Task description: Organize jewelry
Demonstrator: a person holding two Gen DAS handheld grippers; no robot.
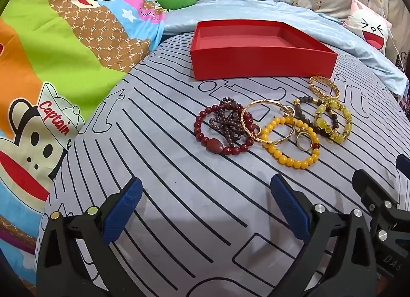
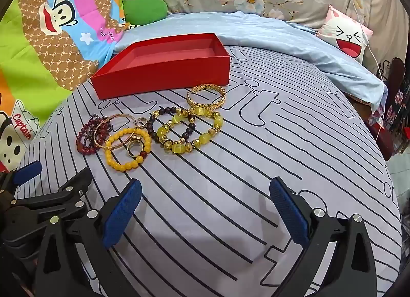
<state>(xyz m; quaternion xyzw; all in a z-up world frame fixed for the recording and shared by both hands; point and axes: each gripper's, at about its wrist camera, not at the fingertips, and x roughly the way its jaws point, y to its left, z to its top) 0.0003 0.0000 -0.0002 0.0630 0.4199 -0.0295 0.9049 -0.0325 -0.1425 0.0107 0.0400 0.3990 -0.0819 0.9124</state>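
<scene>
Both the left tongs (image 1: 206, 209) and the right tongs (image 2: 205, 209) hang wide open over the striped bedspread (image 1: 179, 194), holding nothing. The jewelry lies in a loose cluster on the bed — dark red bead bracelet (image 1: 220, 130), yellow bead bracelet (image 1: 294, 143), gold bangle (image 2: 206, 95) — just in front of the open red box (image 1: 261, 50).
</scene>
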